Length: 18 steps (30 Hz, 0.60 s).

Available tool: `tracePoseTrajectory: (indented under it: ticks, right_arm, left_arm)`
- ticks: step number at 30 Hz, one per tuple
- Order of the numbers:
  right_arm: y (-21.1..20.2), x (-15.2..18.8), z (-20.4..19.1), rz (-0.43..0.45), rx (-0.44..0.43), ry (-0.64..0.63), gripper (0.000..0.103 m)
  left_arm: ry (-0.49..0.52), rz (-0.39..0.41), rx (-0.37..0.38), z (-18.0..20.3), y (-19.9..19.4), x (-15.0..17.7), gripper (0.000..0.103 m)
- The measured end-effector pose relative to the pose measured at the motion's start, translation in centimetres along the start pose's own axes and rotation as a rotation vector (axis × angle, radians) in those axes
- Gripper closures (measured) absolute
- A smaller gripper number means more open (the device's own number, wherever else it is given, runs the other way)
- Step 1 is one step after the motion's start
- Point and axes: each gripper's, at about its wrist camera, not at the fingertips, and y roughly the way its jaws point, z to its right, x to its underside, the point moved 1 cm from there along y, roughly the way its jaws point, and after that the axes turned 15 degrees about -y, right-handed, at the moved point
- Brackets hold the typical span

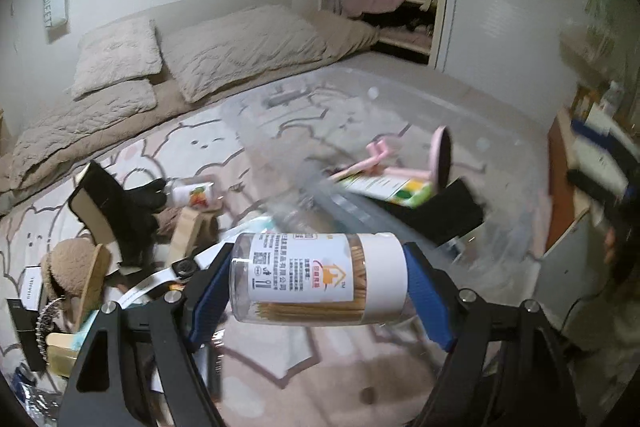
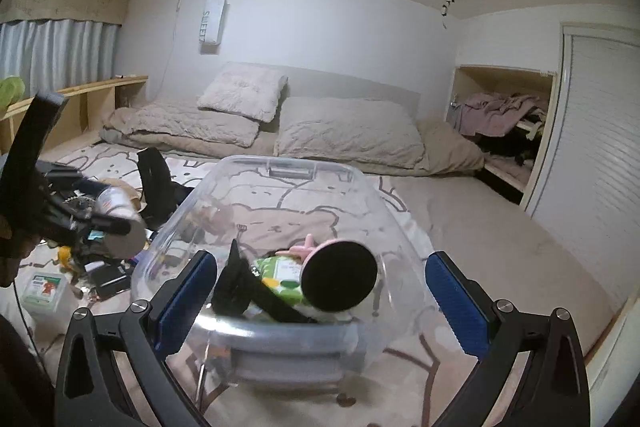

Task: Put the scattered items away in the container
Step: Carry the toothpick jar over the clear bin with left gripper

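My left gripper (image 1: 316,283) is shut on a clear jar of wooden sticks (image 1: 316,277) with a white label, held sideways above the bed beside the clear plastic bin (image 1: 460,115). In the right wrist view the left gripper and its jar (image 2: 116,207) show at the left of the bin (image 2: 288,163). My right gripper (image 2: 320,291) is open and empty over the bin's near end. Inside the bin lie a pink stand with a round black pad (image 2: 338,277), a green packet (image 2: 282,273) and a black item (image 2: 236,283).
Scattered items lie on the bed at the left: a black boot (image 1: 120,211), a small bottle (image 1: 192,193), a fuzzy brown hat (image 1: 72,267), a white box (image 2: 42,287). Pillows (image 2: 348,131) lie at the headboard. A closet nook (image 2: 504,123) is on the right.
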Motion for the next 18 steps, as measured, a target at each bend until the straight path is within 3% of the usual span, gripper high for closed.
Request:
tracePoseTrajectory:
  ticks: [8, 18]
  right_arm:
    - [-1.7, 3.5, -1.4, -0.033, 0.027, -0.004, 0.0]
    - [-3.2, 5.0, -1.4, -0.012, 0.02, 0.027, 0.0]
  left_arm:
    - [-0.023, 0.015, 0.042, 3.5, -0.2, -1.7, 0.022]
    - [-0.025, 0.007, 0.081, 7.6, 1.4, -2.7, 0.022]
